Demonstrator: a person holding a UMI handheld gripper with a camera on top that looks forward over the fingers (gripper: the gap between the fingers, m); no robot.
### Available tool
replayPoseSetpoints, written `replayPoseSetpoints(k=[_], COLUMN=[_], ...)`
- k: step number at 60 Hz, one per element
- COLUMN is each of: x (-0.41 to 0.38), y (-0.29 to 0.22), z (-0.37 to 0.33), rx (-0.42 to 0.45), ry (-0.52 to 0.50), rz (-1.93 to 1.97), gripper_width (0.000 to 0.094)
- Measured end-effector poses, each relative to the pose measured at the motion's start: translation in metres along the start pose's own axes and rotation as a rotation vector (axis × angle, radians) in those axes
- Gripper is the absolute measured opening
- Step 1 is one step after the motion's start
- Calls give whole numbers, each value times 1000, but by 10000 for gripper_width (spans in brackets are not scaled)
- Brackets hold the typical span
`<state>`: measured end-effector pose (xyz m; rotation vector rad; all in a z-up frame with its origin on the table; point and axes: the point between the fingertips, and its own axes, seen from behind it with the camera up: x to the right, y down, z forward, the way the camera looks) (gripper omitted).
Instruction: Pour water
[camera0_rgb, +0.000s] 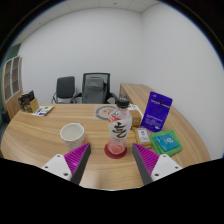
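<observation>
1. The gripper (115, 163) hovered above the wooden bench (40, 140), its jaws spread open and holding nothing.
2. Pouring looked not yet begun: nothing was grasped or tilted.
3. A clear tumbler with dark markings (117, 128) stood upright just ahead of the jaws, a red-based cup (115, 150) directly in front of it.
4. A round white bowl (72, 132) sat to their left.
5. A purple box (155, 111) and a teal packet (166, 141) stood to the right.

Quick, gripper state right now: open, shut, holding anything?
Gripper: open, holding nothing; the cup stands on the table just ahead of the fingers, untouched.
</observation>
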<state>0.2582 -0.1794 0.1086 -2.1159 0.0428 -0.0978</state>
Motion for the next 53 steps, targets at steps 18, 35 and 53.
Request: replayPoseSetpoints(k=[18, 35, 53], x=[-50, -83, -84], y=[18, 30, 33], z=[-158, -231, -243], rx=[-44, -34, -38], ry=[54, 70, 74], rz=[10, -9, -13], gripper_width=[856, 857, 856])
